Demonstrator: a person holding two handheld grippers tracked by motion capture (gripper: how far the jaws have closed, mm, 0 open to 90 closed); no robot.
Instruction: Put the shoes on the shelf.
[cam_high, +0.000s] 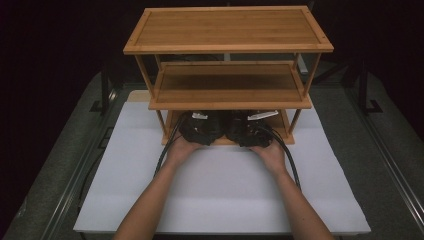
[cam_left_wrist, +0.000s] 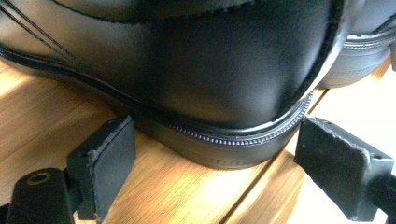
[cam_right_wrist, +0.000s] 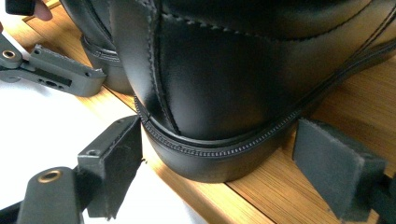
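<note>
A black leather shoe (cam_left_wrist: 201, 70) stands on the bottom shelf (cam_left_wrist: 177, 196) of a bamboo rack (cam_high: 227, 45), heel toward me. My left gripper (cam_left_wrist: 219, 170) is open, its pads (cam_left_wrist: 105, 163) on either side of that heel with small gaps. A second black shoe (cam_right_wrist: 219, 79) stands beside it. My right gripper (cam_right_wrist: 224, 170) is open around its heel in the same way, and one pad (cam_right_wrist: 334, 170) is on the wood. In the high view, the left gripper (cam_high: 201, 127) and right gripper (cam_high: 248, 130) sit side by side at the bottom shelf, under the middle shelf.
The rack has three tiers and stands at the far middle of a white table top (cam_high: 220, 195). Its middle shelf (cam_high: 227, 92) overhangs the grippers. The neighbouring shoe (cam_left_wrist: 362, 60) and part of the left gripper (cam_right_wrist: 51, 70) show close alongside. Dark floor surrounds the table.
</note>
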